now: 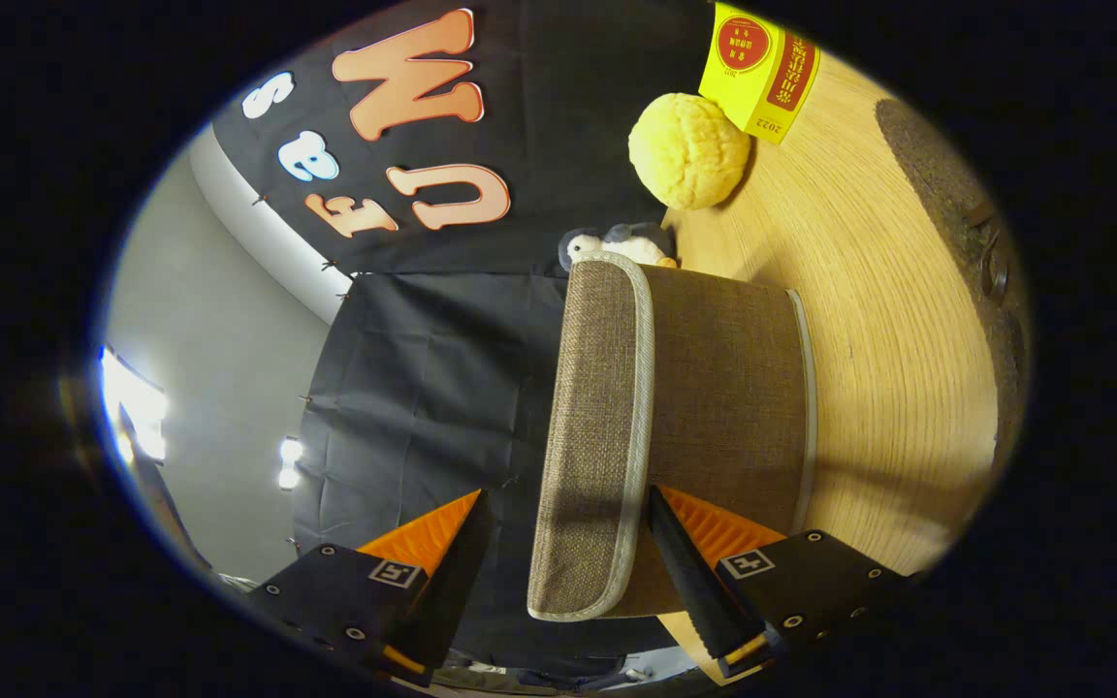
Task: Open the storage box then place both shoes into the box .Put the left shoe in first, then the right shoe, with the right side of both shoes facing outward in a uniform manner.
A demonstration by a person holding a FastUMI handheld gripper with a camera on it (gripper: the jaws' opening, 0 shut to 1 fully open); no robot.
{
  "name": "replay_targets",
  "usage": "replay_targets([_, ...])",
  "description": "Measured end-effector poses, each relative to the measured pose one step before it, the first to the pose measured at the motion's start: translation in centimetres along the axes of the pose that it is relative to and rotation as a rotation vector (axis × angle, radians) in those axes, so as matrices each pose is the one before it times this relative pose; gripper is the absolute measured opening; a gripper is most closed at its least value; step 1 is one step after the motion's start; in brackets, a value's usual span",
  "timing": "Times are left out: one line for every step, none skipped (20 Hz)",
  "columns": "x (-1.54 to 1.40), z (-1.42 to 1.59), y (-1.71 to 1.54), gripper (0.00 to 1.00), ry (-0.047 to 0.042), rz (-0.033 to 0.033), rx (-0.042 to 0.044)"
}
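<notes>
So the gripper point(558, 543) has its fingers spread wide around the grey-trimmed lid edge point(607, 543) of the brown woven fabric storage box point(714, 388), not pinching yet.

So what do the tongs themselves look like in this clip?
The tongs have two wedge-shaped fingers tapering to a point, with ribbed inner faces. Each sits on a blocky black mount dotted with small screws and carrying a square black-and-white tracking marker. No cables or sleeve are visible.
</notes>
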State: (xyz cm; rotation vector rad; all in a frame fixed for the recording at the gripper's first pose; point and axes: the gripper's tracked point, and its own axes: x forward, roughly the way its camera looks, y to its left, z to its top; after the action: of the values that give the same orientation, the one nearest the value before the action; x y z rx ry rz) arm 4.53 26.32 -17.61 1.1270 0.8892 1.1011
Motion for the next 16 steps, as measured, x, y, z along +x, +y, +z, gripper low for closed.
replay_targets([0.001,0.02,-0.201,0.94,-0.00217,-0.00574,-0.00346])
replay_targets([0.021,0.067,-0.171,0.92,0.00098,-0.00169,0.00621])
replay_targets([-0.017,0.094,0.189,0.88,0.00292,0.00329,0.01468])
replay_targets([-0.017,0.198,-0.09,0.8,0.00207,-0.0014,0.00748])
replay_targets([-0.198,-0.026,0.076,0.76,-0.00067,0.00136,-0.00498])
replay_targets([-0.004,-0.033,0.073,0.71,-0.00022,0.00662,-0.00818])
replay_targets([-0.337,-0.091,0.622,0.7,-0.00197,0.02872,0.00186])
replay_targets([-0.183,0.231,0.536,0.64,-0.01072,0.01641,0.00268])
replay_targets([0.07,0.157,0.246,0.62,-0.01331,0.0012,-0.00122])
replay_targets([0.049,0.196,0.03,0.59,-0.00711,-0.00752,-0.00376])
replay_targets([-0.064,-0.042,0.231,0.56,-0.00106,-0.00332,0.00257])
replay_targets([0.016,-0.069,0.507,0.53,-0.00049,0.01181,0.00285])
replay_targets([-0.078,-0.071,0.567,0.52,-0.00294,0.00759,0.00215])
replay_targets([0.317,0.165,0.298,0.48,-0.00778,0.00595,0.00634])
replay_targets([0.225,0.137,0.214,0.39,-0.01661,-0.00085,0.00448])
replay_targets([0.14,0.435,-0.201,0.29,-0.02091,-0.01717,-0.00145])
